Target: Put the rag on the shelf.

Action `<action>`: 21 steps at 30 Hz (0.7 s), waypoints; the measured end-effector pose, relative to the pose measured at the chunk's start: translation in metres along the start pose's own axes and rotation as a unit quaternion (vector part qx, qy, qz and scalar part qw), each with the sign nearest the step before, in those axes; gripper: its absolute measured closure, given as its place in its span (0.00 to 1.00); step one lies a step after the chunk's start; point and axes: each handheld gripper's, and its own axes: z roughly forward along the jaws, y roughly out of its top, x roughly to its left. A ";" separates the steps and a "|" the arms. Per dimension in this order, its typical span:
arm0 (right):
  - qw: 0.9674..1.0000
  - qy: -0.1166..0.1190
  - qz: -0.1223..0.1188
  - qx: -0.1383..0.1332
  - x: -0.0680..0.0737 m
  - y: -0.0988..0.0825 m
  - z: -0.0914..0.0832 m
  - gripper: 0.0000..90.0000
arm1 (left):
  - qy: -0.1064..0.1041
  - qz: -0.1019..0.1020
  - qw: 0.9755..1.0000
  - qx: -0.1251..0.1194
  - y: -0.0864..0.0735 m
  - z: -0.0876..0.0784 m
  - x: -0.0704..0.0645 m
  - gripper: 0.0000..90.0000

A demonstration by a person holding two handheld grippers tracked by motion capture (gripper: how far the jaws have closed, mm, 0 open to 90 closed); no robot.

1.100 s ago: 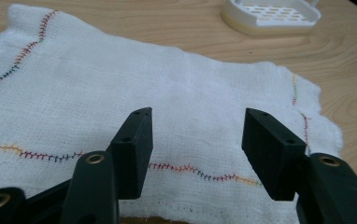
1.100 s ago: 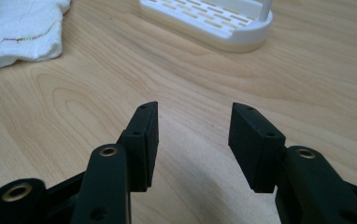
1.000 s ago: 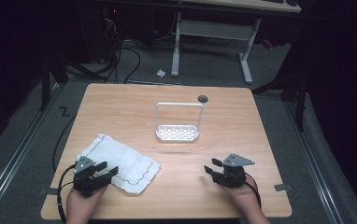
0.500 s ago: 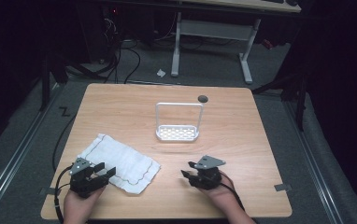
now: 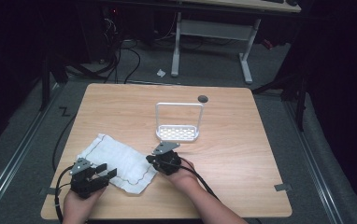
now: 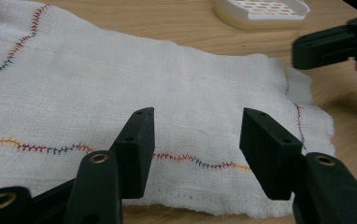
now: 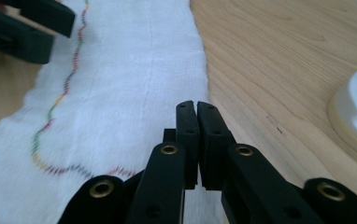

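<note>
White cloth (image 5: 116, 161), multicoloured wavy stitching

The right gripper (image 5: 152, 159) has travelled left across the table (image 5: 242, 154) from the right-hand side to the right edge of the white cloth (image 5: 116, 161). Its jaws have just been closing and now meet, nothing visible between them.

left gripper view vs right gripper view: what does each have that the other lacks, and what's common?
Left gripper view: the left gripper from behind, jaws apart and just closing a little, nothing pinched, over the stitched hem of the cloth. Right gripper view: the right gripper from behind, jaws shut at the cloth's edge. Shared: cloth, white rack, wooden table.
</note>
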 end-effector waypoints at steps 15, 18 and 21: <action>0.999 0.023 0.004 0.032 0.001 -0.034 -0.011 1.00 | -0.024 0.023 0.999 0.030 -0.002 0.013 -0.015 0.52; 0.999 0.028 0.003 0.031 0.004 -0.044 -0.022 1.00 | -0.030 0.037 0.998 0.037 -0.003 0.017 -0.024 0.52; 0.999 0.029 0.008 0.022 0.007 -0.062 -0.041 1.00 | -0.036 0.047 0.997 0.044 -0.004 0.021 -0.030 0.52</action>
